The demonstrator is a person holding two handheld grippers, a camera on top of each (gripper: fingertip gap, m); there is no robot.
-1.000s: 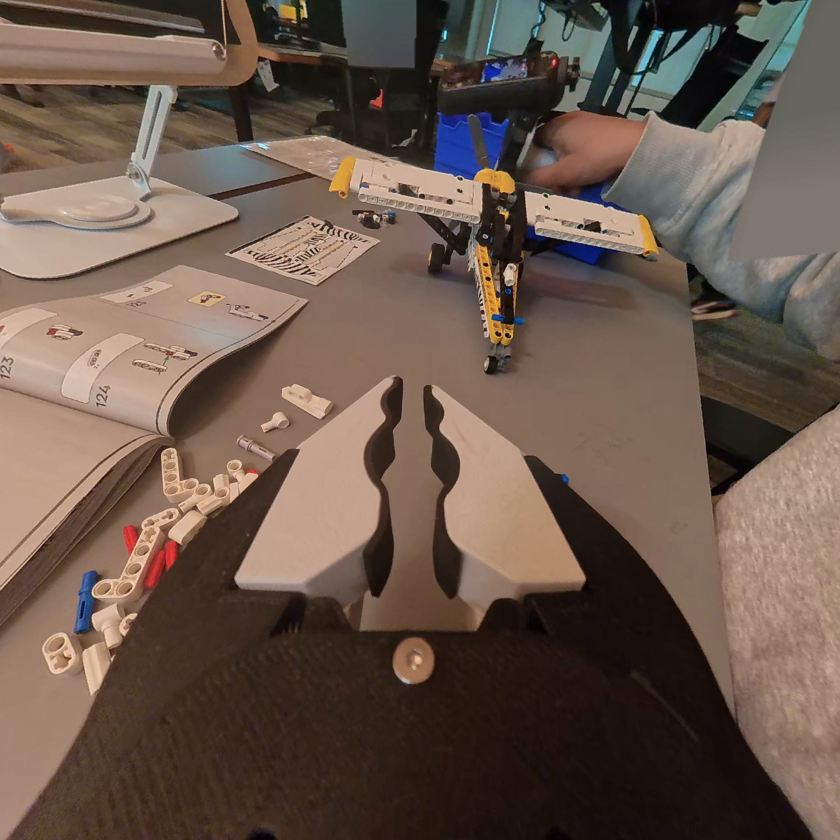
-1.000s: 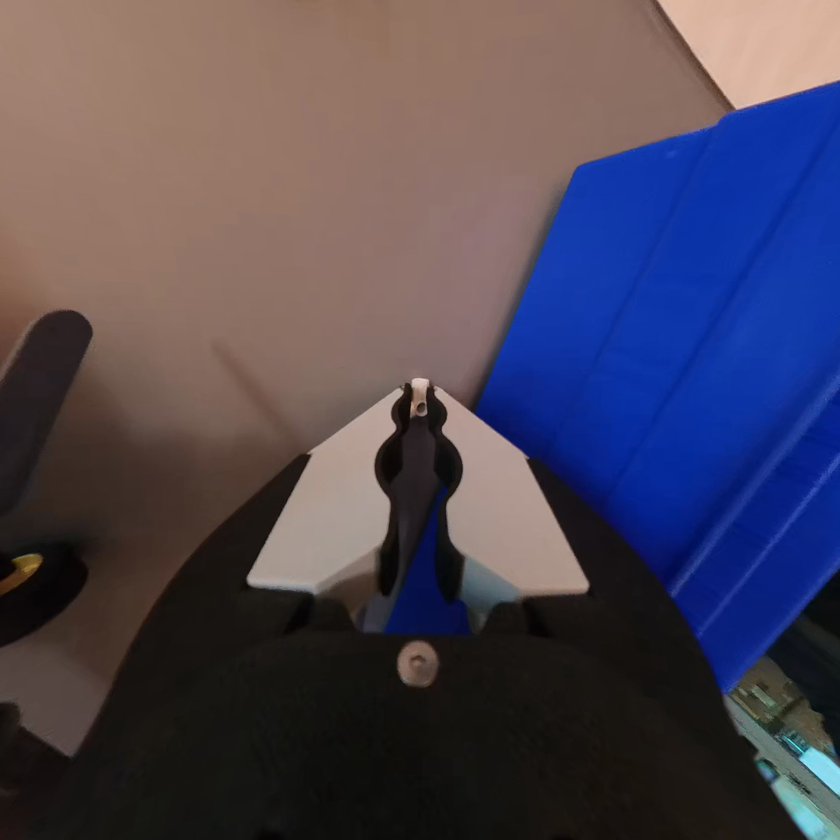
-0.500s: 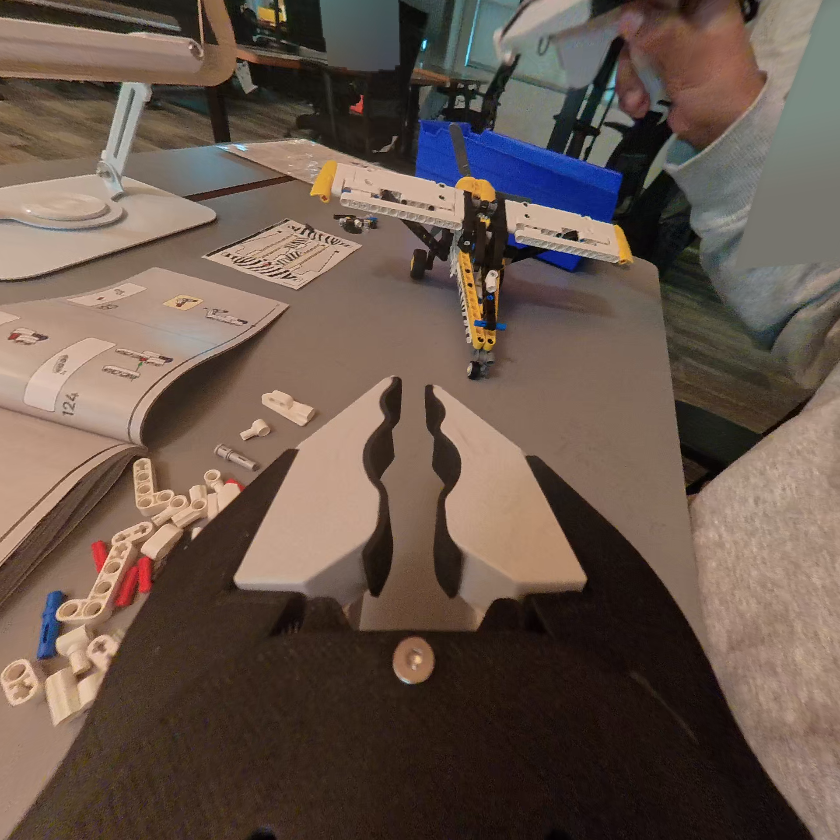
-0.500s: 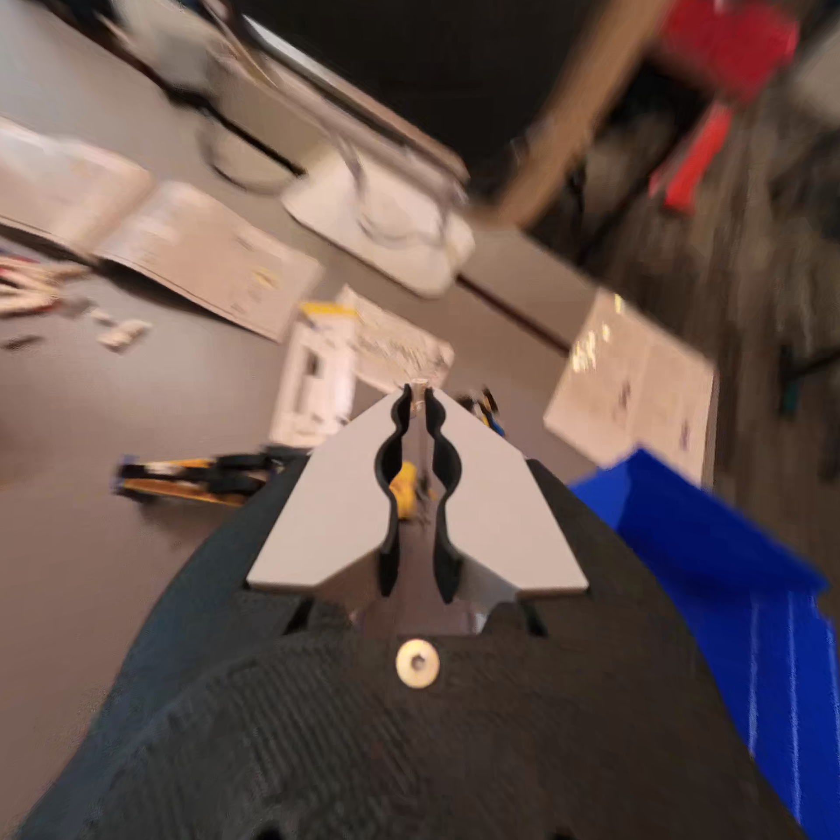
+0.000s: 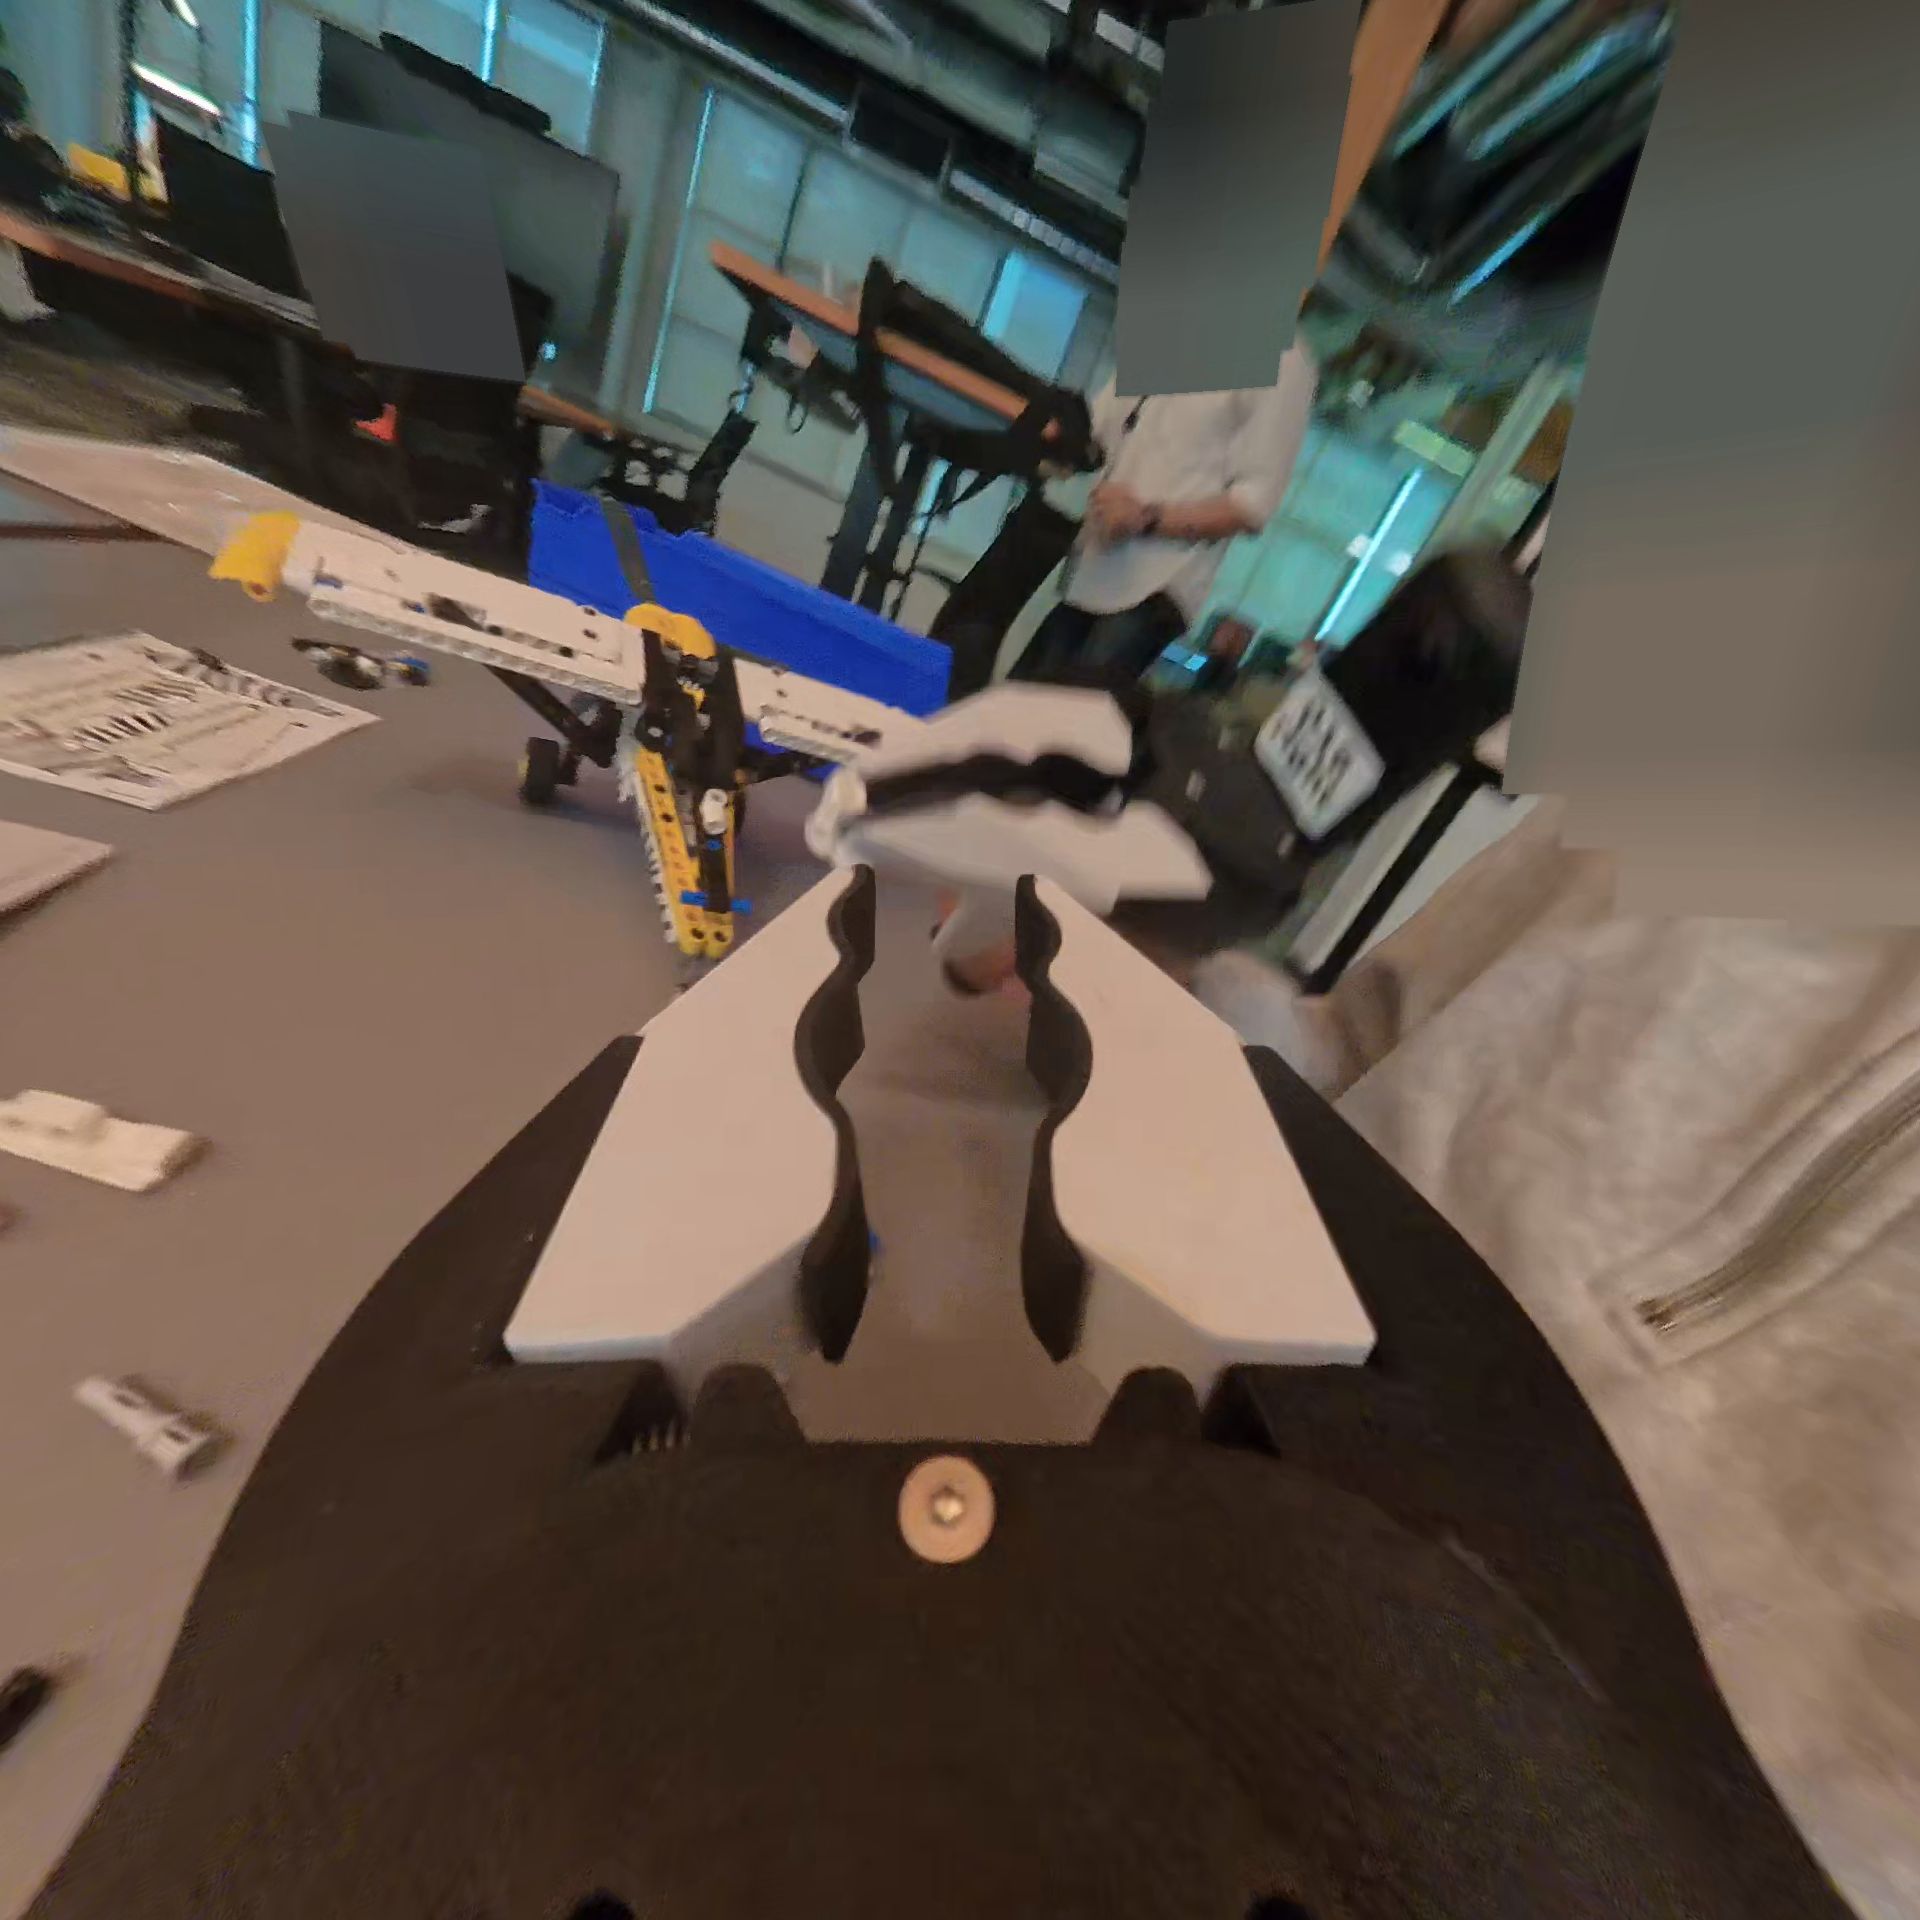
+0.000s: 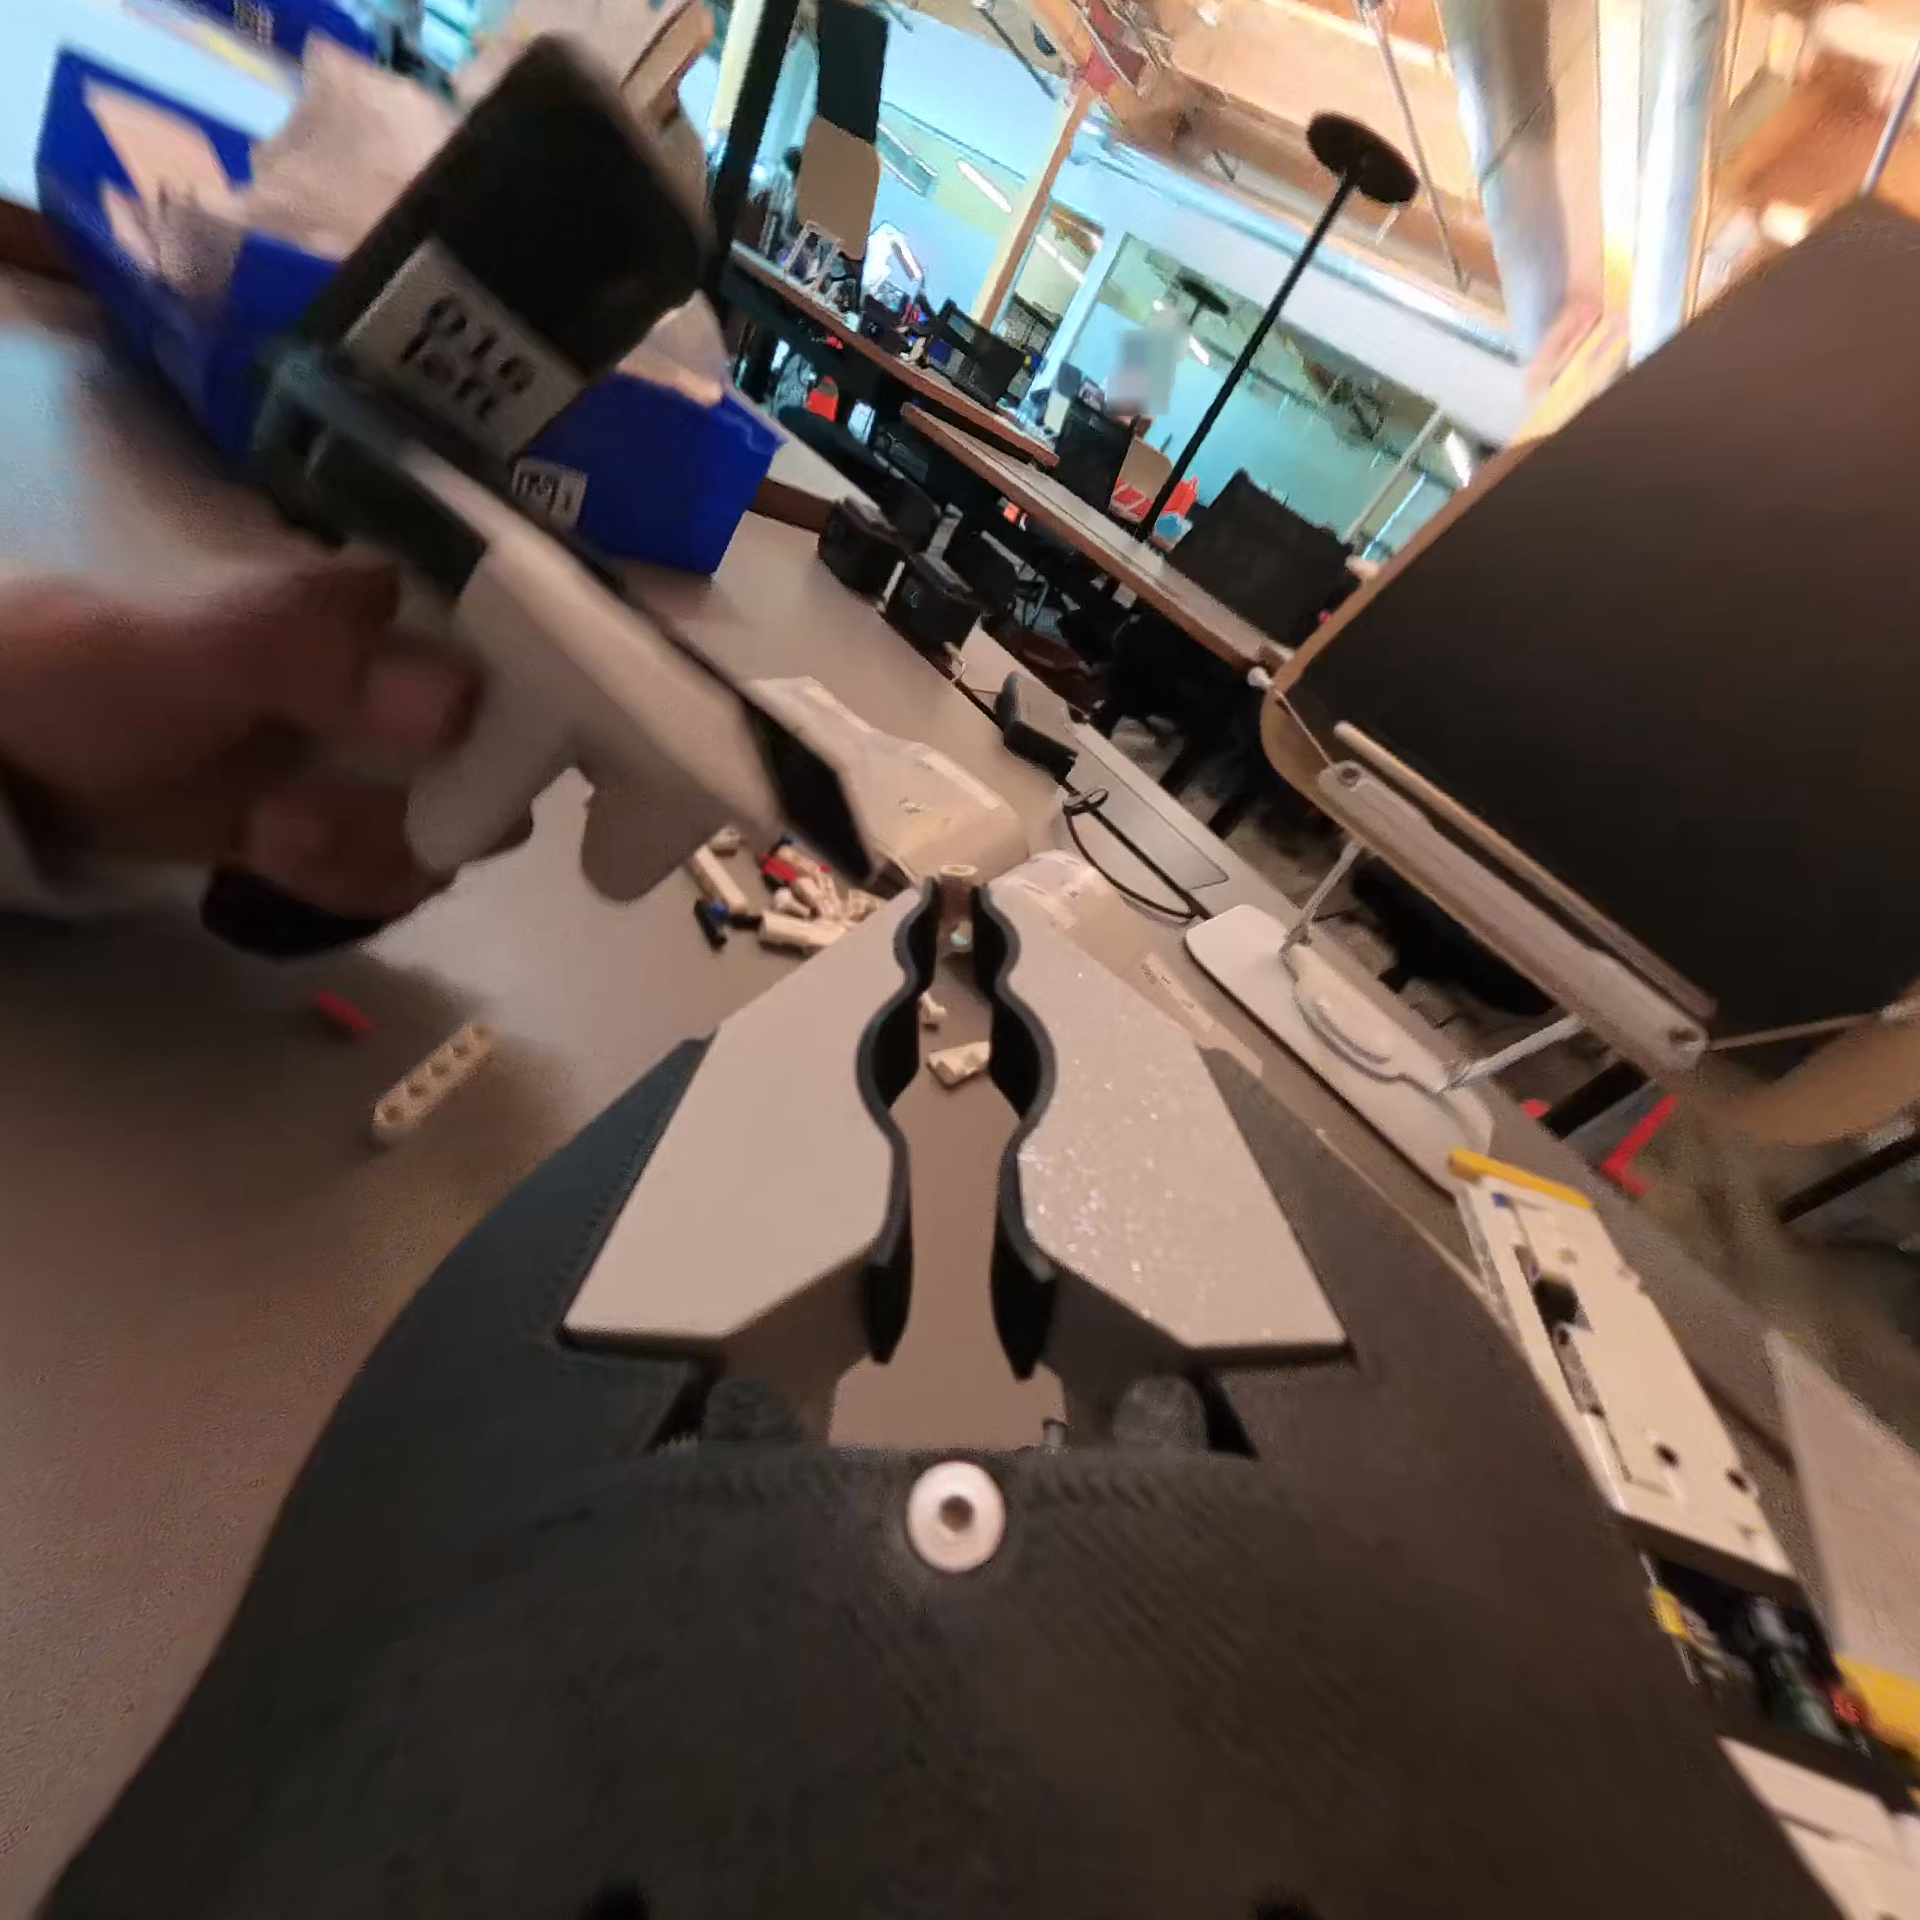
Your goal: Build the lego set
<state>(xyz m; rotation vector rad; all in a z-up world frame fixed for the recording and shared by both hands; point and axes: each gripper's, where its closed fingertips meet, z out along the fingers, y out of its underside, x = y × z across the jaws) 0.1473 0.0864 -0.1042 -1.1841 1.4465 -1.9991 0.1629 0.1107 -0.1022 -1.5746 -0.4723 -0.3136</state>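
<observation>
The yellow, white and black lego plane [image 5: 665, 717] stands on the grey table [image 5: 312, 987]; its wing also shows in the right wrist view [image 6: 1590, 1340]. My left gripper [image 5: 940, 883] is open and empty, raised above the table. My right gripper [image 6: 956, 914] is shut on a small white lego piece [image 6: 956, 896] at its very tips. In the left wrist view the right gripper [image 5: 847, 816] lies sideways just beyond my left fingertips, blurred. In the right wrist view the left gripper [image 6: 997, 847], held by a hand [image 6: 208, 748], points at the held piece from the upper left.
A blue bin [image 5: 727, 603] stands behind the plane. A sticker sheet [image 5: 135, 717] lies at the left. Loose white pieces [image 5: 99, 1138] lie near me; more pieces [image 6: 790, 914], a white beam [image 6: 431, 1081] and a lamp base [image 6: 1340, 997] show in the right wrist view. The tips of both grippers are at nearly the same place.
My right gripper has swung from the blue bin down to just in front of my left gripper, still holding the piece. My left gripper has risen, tilted up and opened wider.
</observation>
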